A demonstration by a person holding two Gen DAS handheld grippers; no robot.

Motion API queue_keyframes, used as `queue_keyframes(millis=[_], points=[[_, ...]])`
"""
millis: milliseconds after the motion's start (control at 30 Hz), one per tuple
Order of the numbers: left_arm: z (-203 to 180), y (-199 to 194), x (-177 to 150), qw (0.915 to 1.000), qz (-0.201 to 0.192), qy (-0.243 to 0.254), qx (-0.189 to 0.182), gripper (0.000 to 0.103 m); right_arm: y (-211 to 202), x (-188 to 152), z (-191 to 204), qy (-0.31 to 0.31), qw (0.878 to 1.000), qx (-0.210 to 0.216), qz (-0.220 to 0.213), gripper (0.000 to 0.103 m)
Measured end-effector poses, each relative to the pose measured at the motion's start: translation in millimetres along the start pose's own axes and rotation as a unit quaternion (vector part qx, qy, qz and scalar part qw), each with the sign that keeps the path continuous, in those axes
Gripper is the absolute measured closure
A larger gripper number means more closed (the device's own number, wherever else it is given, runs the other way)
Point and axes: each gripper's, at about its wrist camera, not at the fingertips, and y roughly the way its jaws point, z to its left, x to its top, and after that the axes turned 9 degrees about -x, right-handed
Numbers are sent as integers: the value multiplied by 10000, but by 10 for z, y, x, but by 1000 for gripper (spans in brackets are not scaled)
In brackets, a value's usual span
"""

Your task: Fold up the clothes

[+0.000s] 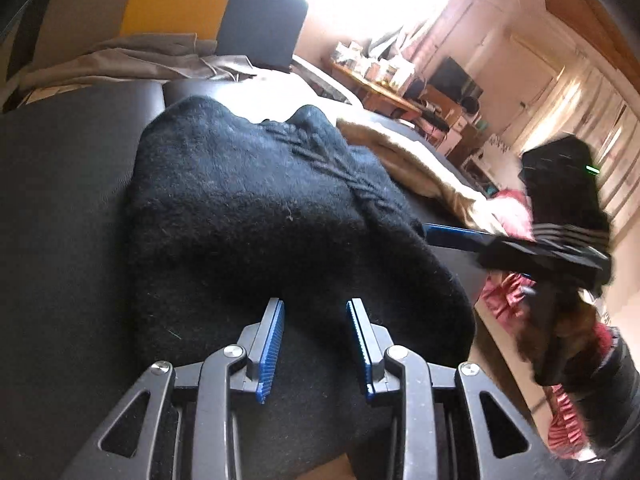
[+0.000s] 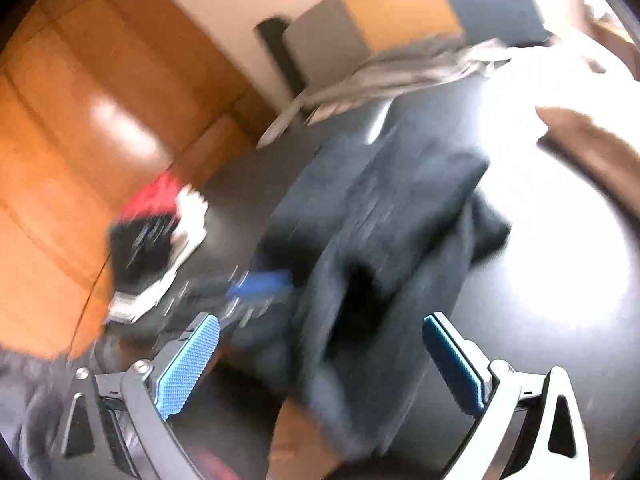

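Note:
A black knit sweater (image 1: 260, 208) lies folded in a thick bundle on a dark leather surface (image 1: 60, 208). My left gripper (image 1: 316, 308) is open, its blue-padded fingers just at the sweater's near edge, nothing between them. The right gripper (image 1: 452, 236) shows in the left wrist view at the sweater's right side, blurred. In the right wrist view the sweater (image 2: 384, 220) is blurred by motion; my right gripper (image 2: 320, 324) is wide open over its near end, empty. The left gripper's blue pad (image 2: 260, 284) shows at the sweater's left edge.
A brown garment (image 1: 412, 164) lies beyond the sweater on the right. Grey cloth (image 1: 120, 60) and yellow and black cushions (image 1: 180, 4) are at the back. A cluttered desk (image 1: 384, 80) stands far right. An orange-brown wooden panel (image 2: 100, 100) fills the left of the right wrist view.

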Motion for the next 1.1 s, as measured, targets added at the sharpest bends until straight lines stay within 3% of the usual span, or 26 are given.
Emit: queue_keyframes(millis=[67,133,200,267,300,367,400,467,667,800,967,1033,1100], points=[[-26,-11,16,9999,-131,103,36,71,169,115,-72,193,9997,-131,-6,8],[-44,-32,15,9995,-233,214,2,71,317,181,-51,250,9995,-207,11,28],[-61,-16,4,9991,-235,349,-37,70,447,219,7,268,9986,-459,70,64],[-101,28,-25,9985,-139,526,-26,69,428,287,103,150,9972,-730,-66,77],[-118,90,-69,9979,43,641,80,69,361,329,171,3,9955,-922,-200,78],[-115,241,-172,9964,423,712,190,69,300,355,256,-345,9879,-1491,-267,78],[-134,256,-206,9959,396,775,227,69,321,328,262,-544,9800,-1906,-161,78],[-189,283,-235,9943,411,905,387,68,499,206,160,-638,9729,-2215,171,78],[-320,314,-184,9906,551,979,785,67,468,173,11,-340,9790,-2008,-124,67],[-340,254,-142,9909,548,848,891,67,373,222,78,-425,9772,-2069,-197,51],[-147,-220,16,9969,-132,278,729,67,208,272,369,-779,9746,-2035,-511,50],[102,-431,111,9975,-414,-145,552,63,150,296,455,-784,9762,-1934,-591,40],[405,-608,206,9956,-634,-604,343,57,78,324,422,-456,9818,-1729,-637,13]])
